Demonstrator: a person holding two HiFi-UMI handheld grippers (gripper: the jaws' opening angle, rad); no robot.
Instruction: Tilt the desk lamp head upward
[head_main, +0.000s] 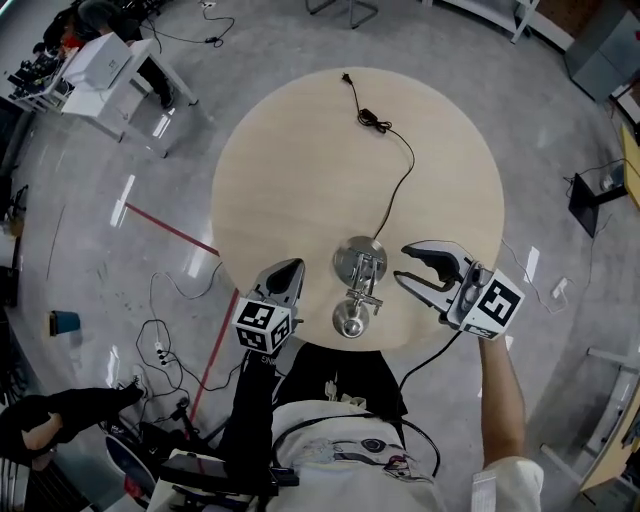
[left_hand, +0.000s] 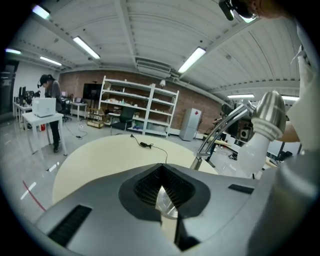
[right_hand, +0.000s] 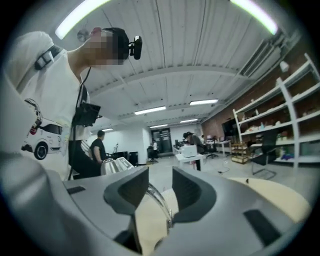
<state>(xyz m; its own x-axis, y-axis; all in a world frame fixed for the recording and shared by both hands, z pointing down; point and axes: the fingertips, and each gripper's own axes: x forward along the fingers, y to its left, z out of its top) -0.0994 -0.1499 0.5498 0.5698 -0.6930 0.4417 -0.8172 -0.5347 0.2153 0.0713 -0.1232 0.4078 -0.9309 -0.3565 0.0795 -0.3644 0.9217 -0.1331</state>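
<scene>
Head view puts the chrome desk lamp (head_main: 358, 285) on the round pale-wood table (head_main: 290, 160), close to the table's near edge. Its round base (head_main: 360, 264) sits a little in from that edge and its polished cone-shaped head (head_main: 349, 321) reaches the rim. A thin black power cord (head_main: 397, 190) runs from the base across the table to a plug near the far rim.

The left gripper (head_main: 288, 272) hovers over the table's near edge toward its left side. In the left gripper view its jaws (left_hand: 161, 167) meet at the tips with nothing between them; only a sliver of the shiny base shows through the gap behind the tips. The lamp head (left_hand: 270, 114) and its white bulb (left_hand: 252, 152) rise at the right of that view.

The right gripper (head_main: 400, 263) hovers over the table's near edge toward its right side. In the right gripper view its jaws (right_hand: 159, 182) stand clearly apart and hold nothing, with the base's curved rim visible between them.
</scene>
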